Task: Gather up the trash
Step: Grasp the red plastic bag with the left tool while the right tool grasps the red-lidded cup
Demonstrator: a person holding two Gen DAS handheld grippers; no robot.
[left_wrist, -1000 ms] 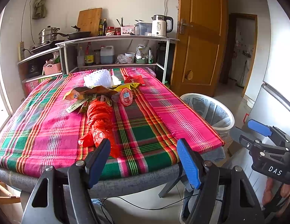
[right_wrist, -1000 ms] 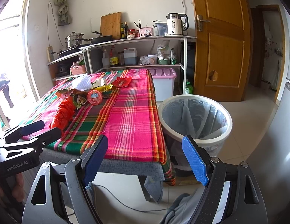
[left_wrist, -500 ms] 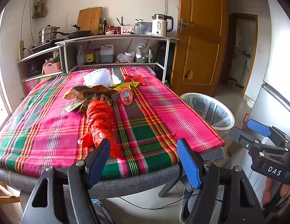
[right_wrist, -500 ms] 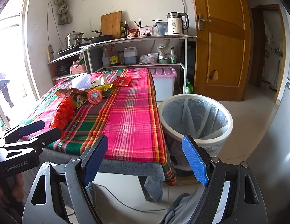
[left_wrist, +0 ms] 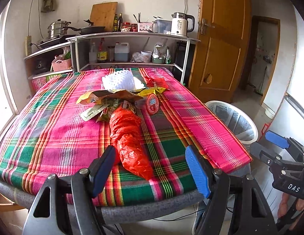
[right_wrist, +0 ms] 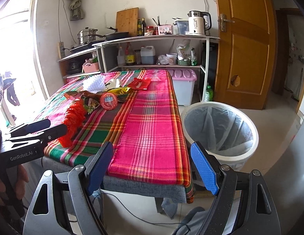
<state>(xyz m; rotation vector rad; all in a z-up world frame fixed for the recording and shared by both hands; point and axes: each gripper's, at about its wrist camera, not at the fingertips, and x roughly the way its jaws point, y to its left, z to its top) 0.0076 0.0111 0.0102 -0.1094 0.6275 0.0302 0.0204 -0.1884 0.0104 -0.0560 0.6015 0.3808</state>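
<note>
Both grippers, left gripper and right gripper, gape empty; left must close on red bag, then bin.

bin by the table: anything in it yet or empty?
Looks empty. The right wrist view shows the white bin upright beside the table, only its clear liner visible inside; the very bottom is hidden.

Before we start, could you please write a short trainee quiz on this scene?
1. True or false: the left gripper already holds the red bag.
2. Which piece lies farthest from the grippers: A the foam net, B the round cup, C the red bag?
3. Fill in: the bin stands on the ___ beside the table.

Key: 1 false, both grippers are open and empty; 2 A; 3 floor.
</note>
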